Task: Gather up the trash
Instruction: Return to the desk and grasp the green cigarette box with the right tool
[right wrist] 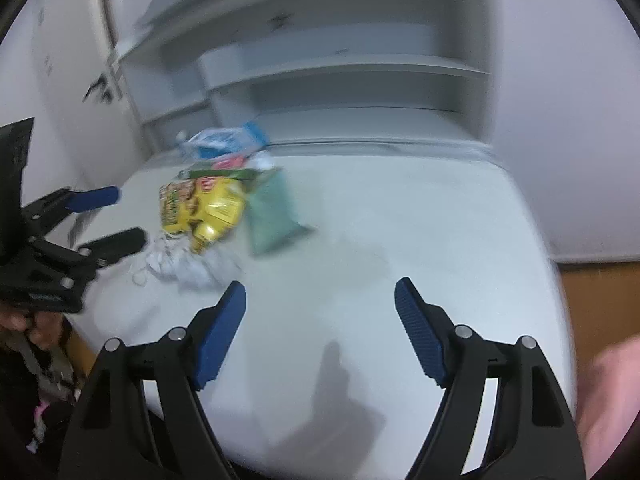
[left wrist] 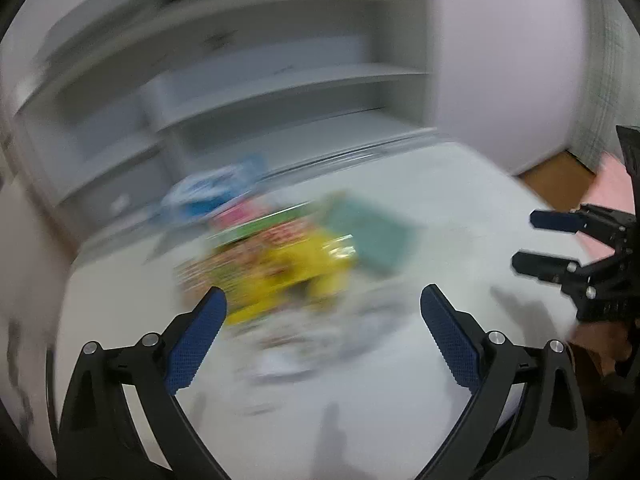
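A pile of trash lies on a white table point(right wrist: 400, 240): a yellow snack wrapper point(right wrist: 208, 204) point(left wrist: 288, 276), a green packet point(right wrist: 272, 212) point(left wrist: 372, 236), a blue and white bag point(right wrist: 224, 140) point(left wrist: 208, 192) and crumpled white paper point(right wrist: 188, 264) point(left wrist: 320, 340). My left gripper point(left wrist: 323, 300) is open and empty just short of the yellow wrapper and over the white paper; it also shows in the right wrist view point(right wrist: 112, 216). My right gripper point(right wrist: 320, 296) is open and empty over bare table, right of the pile; it also shows in the left wrist view point(left wrist: 528, 240). Both views are blurred.
A grey shelf unit point(right wrist: 340, 72) stands behind the table against a white wall. Brown floor point(right wrist: 600, 300) shows past the table's right edge. The pile sits toward the table's back left.
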### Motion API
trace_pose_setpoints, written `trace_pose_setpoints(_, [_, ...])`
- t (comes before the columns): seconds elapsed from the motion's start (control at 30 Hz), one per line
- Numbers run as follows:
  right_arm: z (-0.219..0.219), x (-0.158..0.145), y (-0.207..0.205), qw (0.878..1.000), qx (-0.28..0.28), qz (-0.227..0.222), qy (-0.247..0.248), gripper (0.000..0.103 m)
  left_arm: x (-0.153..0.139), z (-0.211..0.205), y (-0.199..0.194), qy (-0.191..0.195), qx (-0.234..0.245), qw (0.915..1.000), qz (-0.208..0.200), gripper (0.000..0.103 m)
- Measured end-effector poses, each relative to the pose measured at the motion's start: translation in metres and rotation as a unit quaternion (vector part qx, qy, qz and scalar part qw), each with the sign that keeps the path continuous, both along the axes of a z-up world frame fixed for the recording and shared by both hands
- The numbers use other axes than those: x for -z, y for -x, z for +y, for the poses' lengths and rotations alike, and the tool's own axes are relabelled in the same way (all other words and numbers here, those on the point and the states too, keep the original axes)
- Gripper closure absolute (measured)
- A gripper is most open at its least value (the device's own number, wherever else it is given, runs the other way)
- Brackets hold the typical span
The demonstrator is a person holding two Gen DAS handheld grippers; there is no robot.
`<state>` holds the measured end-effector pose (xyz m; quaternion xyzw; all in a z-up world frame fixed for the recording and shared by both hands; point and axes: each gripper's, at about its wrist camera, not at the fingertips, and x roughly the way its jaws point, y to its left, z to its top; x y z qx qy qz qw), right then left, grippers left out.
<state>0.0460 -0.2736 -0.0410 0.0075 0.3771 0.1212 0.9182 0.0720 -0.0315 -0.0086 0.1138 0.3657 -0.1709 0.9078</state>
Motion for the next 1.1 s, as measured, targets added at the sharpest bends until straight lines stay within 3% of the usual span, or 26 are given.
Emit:
trace_pose_setpoints(0.1, [0.039,0.01,-0.047,0.999,-0.026,0.013,0.037,0.029,0.01,0.054,-0.021,-0.007,-0.031,0.9994,0.016,0.009])
trace_pose_setpoints(0.27, [0.073,0.036,-0.096,0.995,-0.035,0.053,0.081,0.029,0.017,0.085,-0.054,-0.014,-0.02,0.9993,0.026,0.008])
trace_pose_setpoints(0.47, [0.087,0.05,-0.115,0.992,-0.038,0.07,0.103,0.029,0.021,0.072,-0.107,-0.018,0.04,0.9985,0.034,0.009])
trace_pose_setpoints(0.63, [0.085,0.054,-0.124,0.991,-0.045,0.078,0.098,0.032,0.016,0.076,-0.171,0.005,0.024,0.999,0.038,0.008])
trace_pose_setpoints(0.67, [0.084,0.055,-0.124,0.991,-0.048,0.081,0.094,0.043,0.015,0.077,-0.187,-0.001,0.02,0.9993,0.032,0.008])
trace_pose_setpoints(0.7, [0.083,0.056,-0.124,0.991,-0.051,0.083,0.09,0.046,0.017,0.076,-0.197,-0.005,0.024,0.9991,0.034,0.008])
trace_pose_setpoints(0.8, [0.081,0.054,-0.123,0.992,-0.051,0.076,0.086,0.048,0.027,0.066,-0.223,-0.041,0.048,0.9973,0.036,0.009])
trace_pose_setpoints(0.9, [0.078,0.049,-0.119,0.994,-0.048,0.069,0.076,0.048,0.038,0.055,-0.241,-0.047,0.073,0.9948,0.053,0.009])
trace_pose_setpoints(0.97, [0.074,0.045,-0.116,0.994,-0.043,0.065,0.07,0.048,0.044,0.049,-0.249,-0.05,0.077,0.9937,0.065,0.022])
trace_pose_setpoints(1.0, [0.071,0.041,-0.114,0.995,-0.04,0.061,0.068,0.048,0.045,0.048,-0.251,-0.048,0.08,0.9931,0.072,0.041])
trace_pose_setpoints(1.1, [0.062,0.031,-0.104,0.997,-0.032,0.048,0.058,0.048,0.042,0.044,-0.246,-0.025,0.094,0.9914,0.088,0.059])
